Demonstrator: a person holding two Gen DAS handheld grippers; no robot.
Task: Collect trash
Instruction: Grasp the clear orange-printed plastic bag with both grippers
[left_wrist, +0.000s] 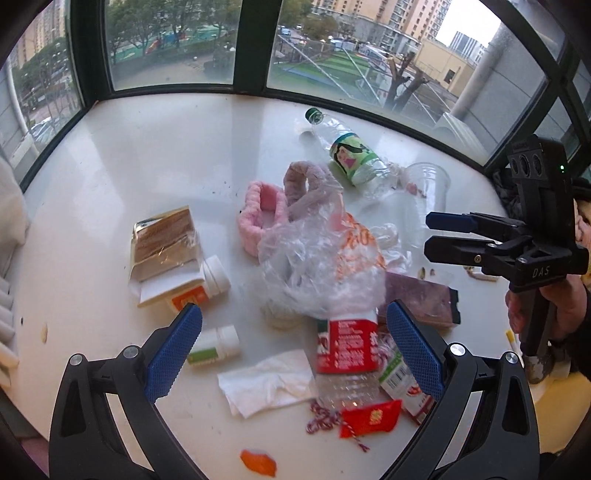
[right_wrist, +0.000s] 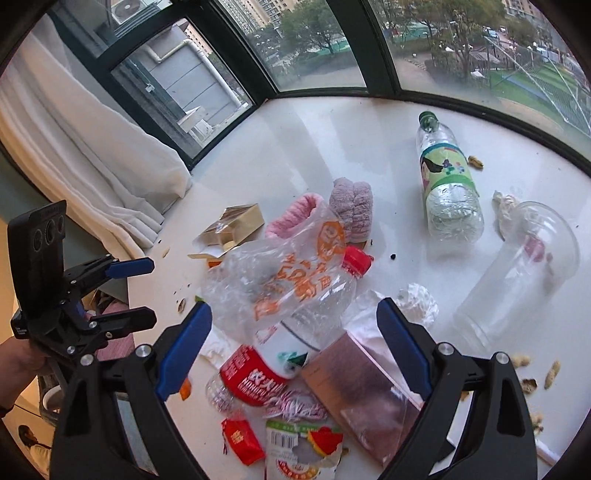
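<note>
Trash lies heaped on a white sill-like table (left_wrist: 147, 155). My left gripper (left_wrist: 295, 350) is open, low over a red-labelled plastic bottle (left_wrist: 347, 347) and a crumpled clear bag with orange print (left_wrist: 321, 258). A white tissue (left_wrist: 269, 380) and a red packet (left_wrist: 369, 417) lie between its fingers. My right gripper (right_wrist: 295, 332) is also open, hovering over the same bottle (right_wrist: 280, 354), the bag (right_wrist: 280, 269) and a brown packet (right_wrist: 362, 395). Neither holds anything. Each gripper shows in the other's view, the right gripper (left_wrist: 430, 234) at the right and the left gripper (right_wrist: 149, 291) at the left.
A green-labelled bottle (right_wrist: 447, 177) and a clear cup (right_wrist: 517, 273) lie on their sides further back. Pink and purple fabric bands (left_wrist: 262, 210), a gold box (left_wrist: 162, 243) and two small white bottles (left_wrist: 214, 347) sit left. Peanut shells (right_wrist: 550, 373) scatter right. Windows and a curtain (right_wrist: 92, 147) border the surface.
</note>
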